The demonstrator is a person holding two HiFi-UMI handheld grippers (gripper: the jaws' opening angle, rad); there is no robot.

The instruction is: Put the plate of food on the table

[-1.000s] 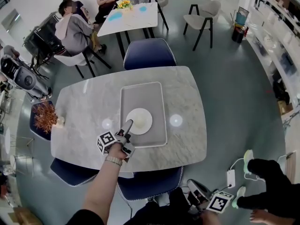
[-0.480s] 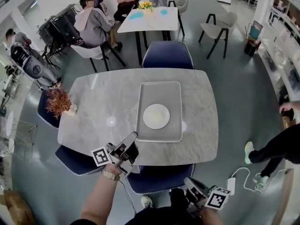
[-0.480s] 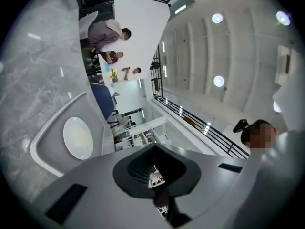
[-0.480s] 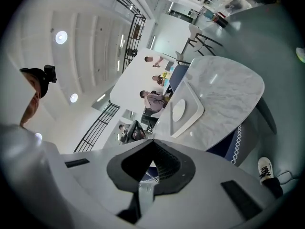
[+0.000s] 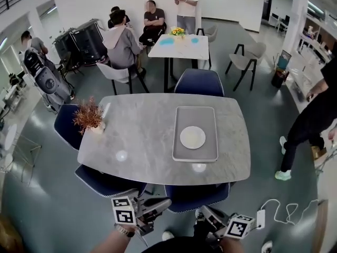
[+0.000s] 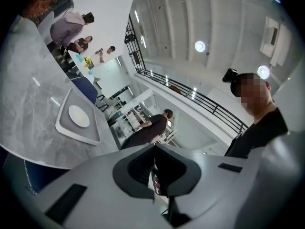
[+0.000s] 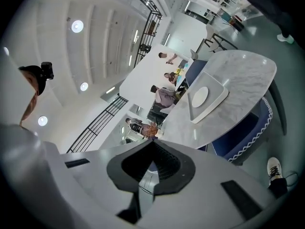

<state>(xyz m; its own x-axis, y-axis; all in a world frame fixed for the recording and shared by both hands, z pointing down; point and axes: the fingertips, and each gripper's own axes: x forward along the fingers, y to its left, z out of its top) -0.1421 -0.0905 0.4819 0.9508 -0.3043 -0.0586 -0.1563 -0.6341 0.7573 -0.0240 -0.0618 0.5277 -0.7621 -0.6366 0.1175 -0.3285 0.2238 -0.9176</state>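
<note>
A white round plate (image 5: 192,137) lies on a grey tray (image 5: 181,115) on the right half of the marble table (image 5: 137,141); no food shows on it. Both grippers hang low, off the table's near edge and well apart from the plate. My left gripper (image 5: 160,203) is shut and holds nothing; its own view shows the jaws meeting (image 6: 154,146), with the plate (image 6: 78,116) and tray (image 6: 90,136) far off to the left. My right gripper (image 5: 206,213) is shut and empty as well (image 7: 152,142); from there the plate (image 7: 200,96) rests on the tray (image 7: 217,101).
A vase of dried orange flowers (image 5: 89,117) stands at the table's left end. Blue chairs (image 5: 199,82) ring the table. Several people sit and stand at a white table (image 5: 179,45) behind. A person in black (image 5: 316,115) stands at the right. A cable (image 5: 287,210) lies on the floor.
My left gripper has drawn back from the plate's near rim, past the table's near edge, and its jaws have closed. The plate stays on the tray. My view has backed away from the table.
</note>
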